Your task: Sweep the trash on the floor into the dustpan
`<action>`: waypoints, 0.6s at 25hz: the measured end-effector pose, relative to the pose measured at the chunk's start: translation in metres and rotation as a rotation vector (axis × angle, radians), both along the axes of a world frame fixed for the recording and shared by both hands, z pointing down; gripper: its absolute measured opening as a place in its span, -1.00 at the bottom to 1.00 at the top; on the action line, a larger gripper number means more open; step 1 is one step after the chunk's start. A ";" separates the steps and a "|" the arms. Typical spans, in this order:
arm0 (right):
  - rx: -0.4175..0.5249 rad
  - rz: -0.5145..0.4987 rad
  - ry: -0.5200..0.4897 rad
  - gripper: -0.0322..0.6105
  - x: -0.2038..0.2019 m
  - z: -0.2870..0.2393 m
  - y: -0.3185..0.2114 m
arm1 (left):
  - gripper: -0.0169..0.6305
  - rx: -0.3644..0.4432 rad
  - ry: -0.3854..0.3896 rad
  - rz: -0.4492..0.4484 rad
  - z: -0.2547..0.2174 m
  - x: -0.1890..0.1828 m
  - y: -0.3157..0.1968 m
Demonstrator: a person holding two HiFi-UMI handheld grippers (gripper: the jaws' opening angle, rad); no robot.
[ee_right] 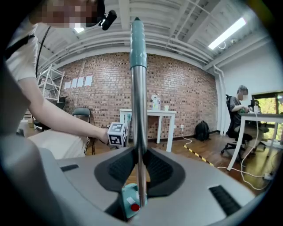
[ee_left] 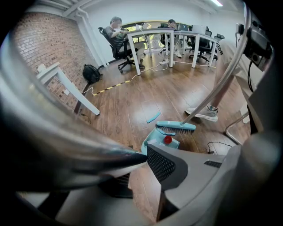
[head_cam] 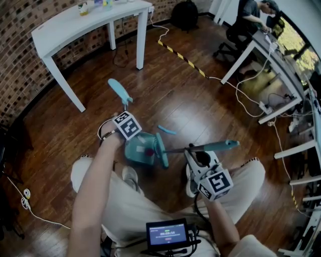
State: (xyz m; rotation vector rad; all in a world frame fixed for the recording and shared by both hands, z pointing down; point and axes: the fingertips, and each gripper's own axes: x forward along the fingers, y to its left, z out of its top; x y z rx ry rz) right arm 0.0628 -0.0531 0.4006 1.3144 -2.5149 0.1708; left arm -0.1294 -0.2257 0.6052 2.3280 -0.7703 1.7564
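My left gripper [head_cam: 126, 128] is shut on the long handle [head_cam: 120, 93] of a teal dustpan [head_cam: 139, 152] that rests on the wood floor between the person's feet. In the left gripper view the jaws [ee_left: 146, 155] close on that blurred handle above the pan [ee_left: 155, 140]. A red cap [head_cam: 149, 152] and a white scrap lie inside the pan. My right gripper [head_cam: 197, 153] is shut on the metal shaft of a teal broom [ee_right: 138, 110]; its head [head_cam: 161, 149] stands at the pan's mouth. A teal strip [head_cam: 167, 130] lies on the floor just beyond the broom head.
A white table [head_cam: 90, 20] stands against the brick wall at the back left. A yellow-black cable strip [head_cam: 183, 57] and white cables cross the floor toward white desks [head_cam: 271, 65], where a person sits. A black bag [head_cam: 185, 14] lies farther back. The person's shoes [head_cam: 130, 175] flank the pan.
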 end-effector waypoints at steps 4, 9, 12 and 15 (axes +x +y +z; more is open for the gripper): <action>-0.049 0.025 0.028 -0.60 0.012 0.026 -0.002 | -0.64 -0.011 -0.002 -0.009 0.003 -0.001 0.002; -0.129 0.008 0.021 -0.60 -0.009 0.052 0.003 | -0.64 -0.010 -0.003 -0.009 0.002 -0.003 0.002; -0.135 -0.017 -0.032 -0.59 -0.031 0.057 0.000 | -0.64 -0.001 -0.001 0.000 0.001 -0.001 0.000; -0.101 -0.042 -0.067 -0.59 -0.047 0.049 -0.006 | -0.64 0.000 0.001 0.001 0.000 0.000 0.001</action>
